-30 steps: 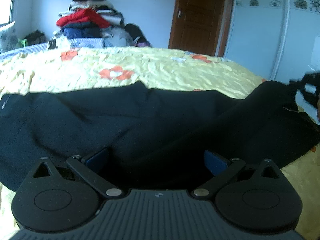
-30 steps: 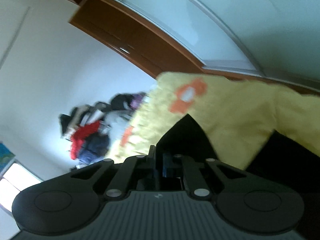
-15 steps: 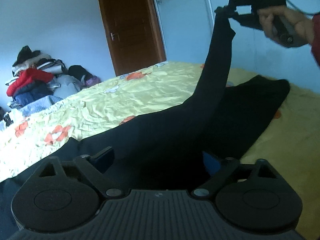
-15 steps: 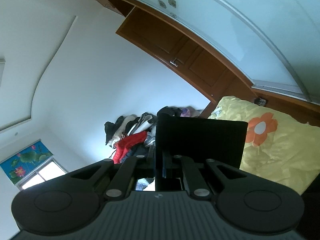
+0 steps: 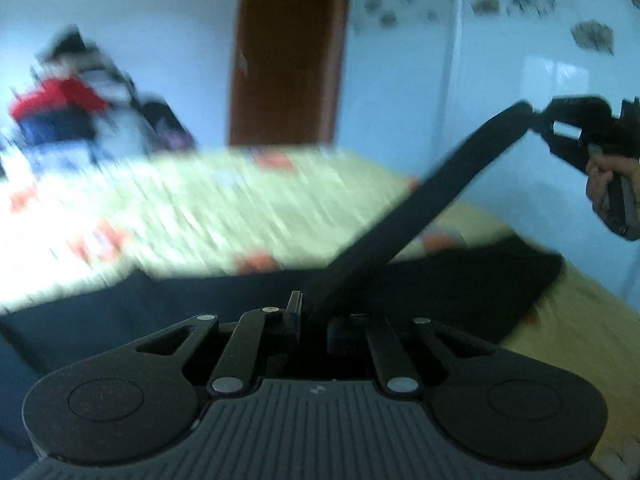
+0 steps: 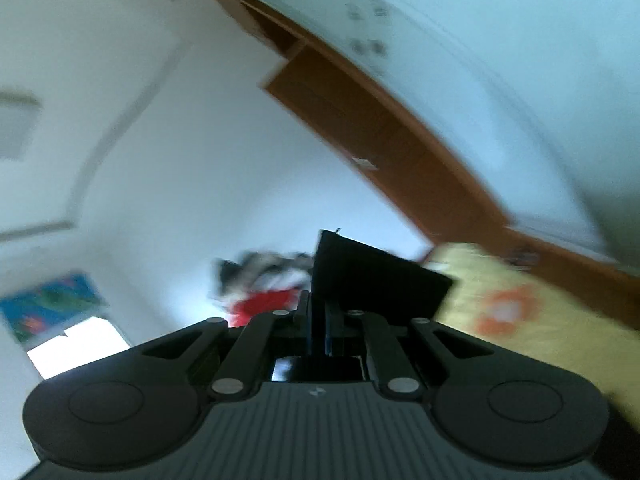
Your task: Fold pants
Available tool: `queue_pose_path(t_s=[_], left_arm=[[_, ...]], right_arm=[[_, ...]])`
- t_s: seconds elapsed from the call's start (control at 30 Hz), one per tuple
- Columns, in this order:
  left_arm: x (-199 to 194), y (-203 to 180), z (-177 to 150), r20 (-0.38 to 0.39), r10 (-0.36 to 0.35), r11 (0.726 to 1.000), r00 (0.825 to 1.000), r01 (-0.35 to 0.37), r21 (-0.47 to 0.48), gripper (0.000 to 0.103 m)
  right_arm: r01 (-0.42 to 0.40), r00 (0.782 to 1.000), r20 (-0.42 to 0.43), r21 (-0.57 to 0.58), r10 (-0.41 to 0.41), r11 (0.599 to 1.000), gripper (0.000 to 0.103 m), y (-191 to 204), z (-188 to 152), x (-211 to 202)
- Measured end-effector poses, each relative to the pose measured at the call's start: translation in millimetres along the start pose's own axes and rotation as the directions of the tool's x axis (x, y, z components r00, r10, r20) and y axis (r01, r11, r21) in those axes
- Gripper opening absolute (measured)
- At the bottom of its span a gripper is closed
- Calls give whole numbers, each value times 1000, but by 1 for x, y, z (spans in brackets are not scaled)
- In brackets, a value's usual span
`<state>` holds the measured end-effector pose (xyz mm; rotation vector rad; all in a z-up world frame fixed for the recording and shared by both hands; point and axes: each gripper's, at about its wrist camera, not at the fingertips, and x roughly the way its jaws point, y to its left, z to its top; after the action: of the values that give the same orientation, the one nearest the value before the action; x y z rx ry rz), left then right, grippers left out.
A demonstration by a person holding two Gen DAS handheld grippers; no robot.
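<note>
The black pants (image 5: pixel 460 296) lie across the yellow flowered bed. One leg (image 5: pixel 432 200) is pulled taut in the air between my two grippers. My left gripper (image 5: pixel 314 320) is shut on the near end of that leg. My right gripper (image 5: pixel 536 120) is seen at the right of the left wrist view, held high by a hand, shut on the leg's cuff. In the right wrist view my right gripper (image 6: pixel 318 320) is shut on the black cuff (image 6: pixel 376 280), which sticks up beyond the fingers.
The yellow bed (image 5: pixel 208 208) fills the middle. A pile of clothes (image 5: pixel 72 100) sits at its far left end. A brown door (image 5: pixel 288 52) and a white wardrobe (image 5: pixel 500 60) stand behind. Both views are motion-blurred.
My left gripper has shut on the pant leg; it was open before. My right gripper lifted the cuff off the bed, and the leg is now stretched between the two.
</note>
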<state>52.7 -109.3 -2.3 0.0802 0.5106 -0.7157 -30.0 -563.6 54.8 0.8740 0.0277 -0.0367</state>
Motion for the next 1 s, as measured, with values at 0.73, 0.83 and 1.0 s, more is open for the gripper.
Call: queue_pose_path(t_s=[0.73, 0.83, 1.0], left_arm=[[8, -5, -33, -127, -45, 999, 991, 46, 3, 22], [1, -4, -30, -140, -65, 998, 988, 64, -16, 37], [-31, -7, -24, -50, -49, 999, 998, 50, 12, 68]], right_arm=[[457, 887, -110, 71, -449, 887, 6, -82, -72, -106], [507, 862, -92, 99, -499, 857, 11, -87, -77, -109], [551, 833, 85, -19, -547, 835, 12, -54, -76, -113]])
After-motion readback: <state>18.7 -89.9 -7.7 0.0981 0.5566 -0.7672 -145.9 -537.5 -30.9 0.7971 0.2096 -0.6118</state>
